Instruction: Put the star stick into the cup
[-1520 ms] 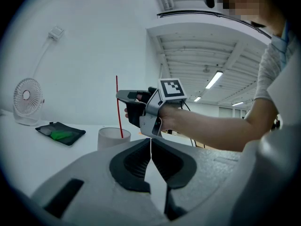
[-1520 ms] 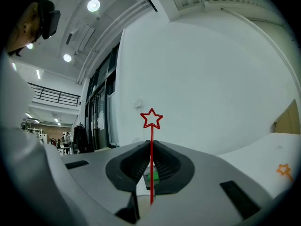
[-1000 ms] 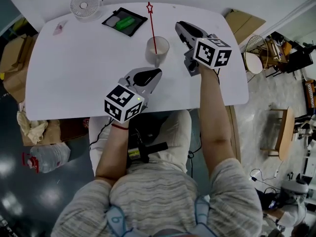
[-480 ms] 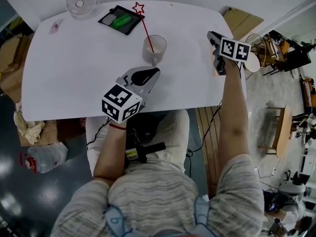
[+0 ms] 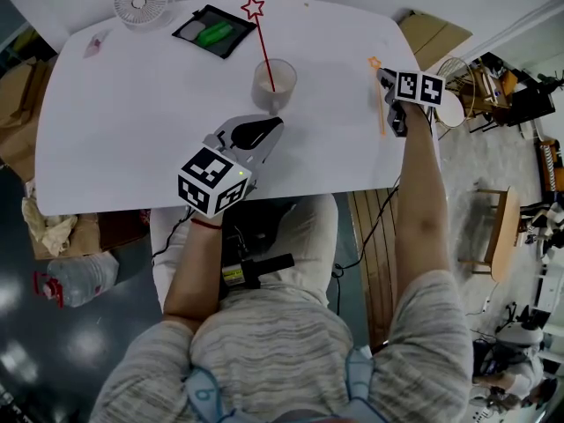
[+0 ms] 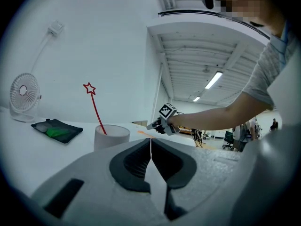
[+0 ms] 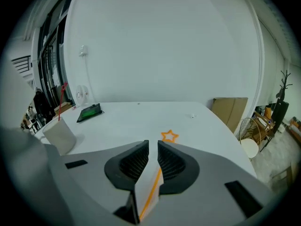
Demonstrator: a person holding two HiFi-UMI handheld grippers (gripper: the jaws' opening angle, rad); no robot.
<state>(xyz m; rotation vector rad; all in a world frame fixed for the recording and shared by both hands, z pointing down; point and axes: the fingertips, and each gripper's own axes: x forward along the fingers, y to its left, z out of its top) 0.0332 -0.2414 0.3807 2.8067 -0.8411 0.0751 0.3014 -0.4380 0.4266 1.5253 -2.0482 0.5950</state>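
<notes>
So the step here looks like the pickup. The right gripper sits low over the orange stick, well to the right of the cup. Its jaws are only a sliver apart with the shaft running between them, straddling it rather than clamped, as far as I can tell. That shaft is really thin, so I'd squeeze square across it and lift slowly so it doesn't roll or slip. Then tip it so the plain end goes into the cup first, clear of the red stick standing in there. The orange stick lies flat on the table. Its long axis runs away from the person, star at the far end and tail toward the gripper. The left gripper is just on the near side of the cup, jaws pressed together with nothing in them.
</notes>
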